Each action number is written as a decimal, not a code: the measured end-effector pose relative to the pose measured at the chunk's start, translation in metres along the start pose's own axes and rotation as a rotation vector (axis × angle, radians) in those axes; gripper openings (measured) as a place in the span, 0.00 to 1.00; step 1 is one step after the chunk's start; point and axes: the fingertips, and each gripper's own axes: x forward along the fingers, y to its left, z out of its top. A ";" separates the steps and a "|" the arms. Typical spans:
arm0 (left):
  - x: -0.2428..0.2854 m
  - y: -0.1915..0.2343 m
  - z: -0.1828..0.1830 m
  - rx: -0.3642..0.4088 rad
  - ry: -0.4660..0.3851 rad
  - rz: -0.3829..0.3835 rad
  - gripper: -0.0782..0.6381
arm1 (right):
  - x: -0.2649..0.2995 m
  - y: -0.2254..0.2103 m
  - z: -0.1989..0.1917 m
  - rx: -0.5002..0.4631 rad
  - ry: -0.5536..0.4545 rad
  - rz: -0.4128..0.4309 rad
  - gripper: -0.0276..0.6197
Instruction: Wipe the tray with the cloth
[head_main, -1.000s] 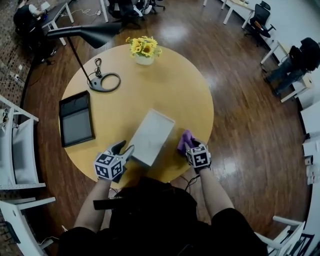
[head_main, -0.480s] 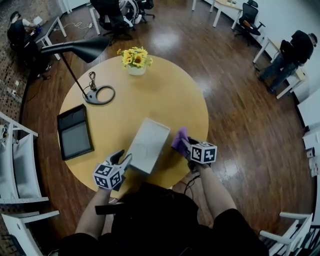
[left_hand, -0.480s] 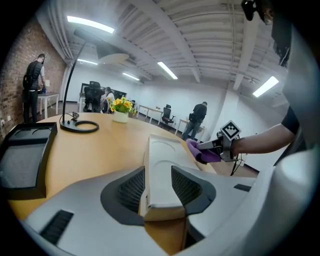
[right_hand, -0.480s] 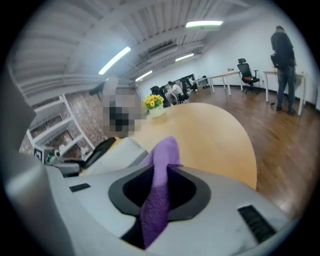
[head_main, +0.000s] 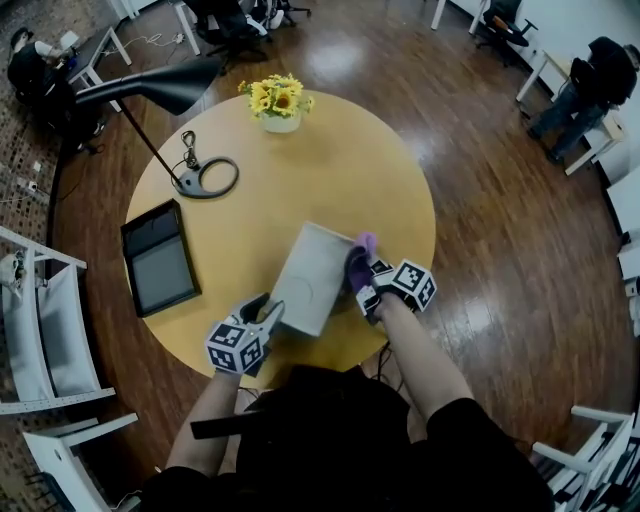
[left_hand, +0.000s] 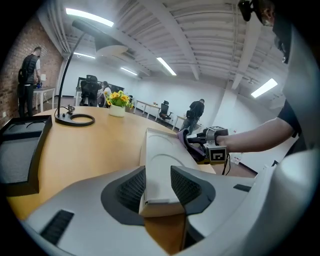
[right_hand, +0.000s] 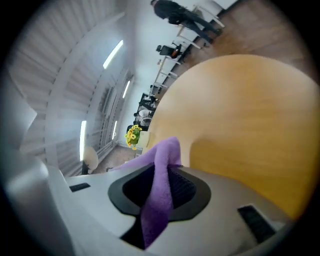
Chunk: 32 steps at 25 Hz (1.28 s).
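Near the front edge of the round wooden table (head_main: 330, 170), my left gripper (head_main: 268, 318), jaws just closing, clamps the near end of the pale rectangular tray (head_main: 312, 275). My right gripper (head_main: 362, 280), jaws just tightened, pinches the purple cloth (head_main: 358, 262) at the tray's right rim. Wiping looks barely begun, with the whole tray left.

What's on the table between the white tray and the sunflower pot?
Nothing: the head view shows bare tabletop between the white tray and the sunflower pot. The lamp base sits left of that stretch.
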 end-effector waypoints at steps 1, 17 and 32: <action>0.001 0.000 0.000 0.008 0.003 -0.001 0.32 | 0.000 -0.005 -0.002 0.036 -0.013 -0.003 0.17; 0.001 0.008 -0.009 -0.038 -0.020 -0.028 0.32 | -0.022 -0.007 -0.065 -0.241 0.134 -0.163 0.16; -0.002 0.004 -0.011 0.011 -0.003 -0.125 0.32 | -0.064 0.002 -0.125 -0.102 -0.062 -0.001 0.16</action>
